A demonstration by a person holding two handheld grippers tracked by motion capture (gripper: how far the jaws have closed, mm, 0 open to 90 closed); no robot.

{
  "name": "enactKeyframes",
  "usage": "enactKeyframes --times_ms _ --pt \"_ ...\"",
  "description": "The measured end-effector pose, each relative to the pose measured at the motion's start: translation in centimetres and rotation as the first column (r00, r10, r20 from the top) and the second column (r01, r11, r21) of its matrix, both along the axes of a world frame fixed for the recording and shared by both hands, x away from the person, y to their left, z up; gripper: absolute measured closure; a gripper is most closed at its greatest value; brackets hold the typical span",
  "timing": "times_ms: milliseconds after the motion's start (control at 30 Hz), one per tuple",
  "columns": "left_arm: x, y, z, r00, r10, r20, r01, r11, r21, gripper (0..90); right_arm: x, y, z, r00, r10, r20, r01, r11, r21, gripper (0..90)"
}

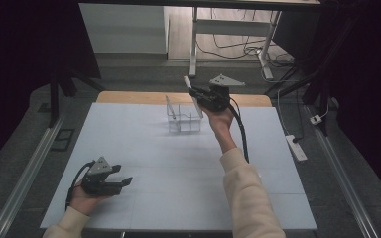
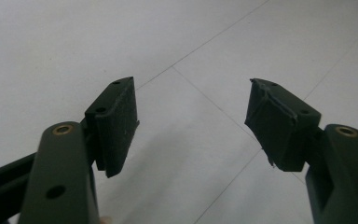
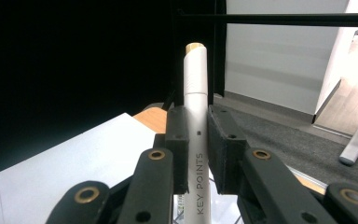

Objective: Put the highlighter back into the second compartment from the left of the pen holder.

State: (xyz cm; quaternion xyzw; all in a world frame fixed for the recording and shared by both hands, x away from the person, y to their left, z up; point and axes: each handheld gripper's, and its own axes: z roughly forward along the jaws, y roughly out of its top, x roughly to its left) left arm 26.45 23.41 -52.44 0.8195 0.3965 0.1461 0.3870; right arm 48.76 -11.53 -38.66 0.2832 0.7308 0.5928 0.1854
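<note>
Right hand-held gripper: raised above the far half of the bench, about twelve o'clock from the bench's middle, its tip aimed toward ten o'clock in the high view. The jaws are clamped on a white marker pen; in the right gripper view the two black pads press on the barrel from both sides.

White marker pen: held between those pads, its barrel running straight out past the jaw tips, a tan end cap at the far tip. The words KEY POINTS run along the barrel. In the high view the pen sticks out of the jaws above the clear holder, toward eleven o'clock.

Clear holder: a see-through box standing on the far part of the bench, just under and at seven o'clock of the right gripper's tip. I cannot tell whether the pen touches it.

Left hand-held gripper: lying low at the near left of the bench, around eight o'clock, pointing toward three o'clock. Its jaws stand wide apart with nothing between them; the left gripper view shows bare white surface in the gap.

Bench: white top with thin seam lines, a wooden edge showing at the far side.

Right sleeve: cream-coloured, reaching in from six o'clock.
</note>
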Motion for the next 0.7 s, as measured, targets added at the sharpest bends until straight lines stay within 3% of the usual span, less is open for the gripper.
enactKeyframes --times_ms 100,300,700 --pt "0.0 0.0 0.0 1.0 -0.001 0.001 0.001 1.0 -0.001 33.7 0.2 0.3 -0.1 1.0 -0.003 0.002 0.003 1.0 -0.002 78.5" --pt "0.0 0.0 0.0 1.0 0.0 0.0 0.0 1.0 -0.004 33.7 0.7 0.7 -0.5 0.9998 0.008 -0.019 -0.007 0.9991 0.042 78.5" --pt "0.1 0.0 0.0 1.0 0.0 -0.003 0.0 1.0 -0.001 33.6 1.7 1.7 -1.5 0.9995 0.008 -0.03 -0.006 0.9992 0.039 78.3"
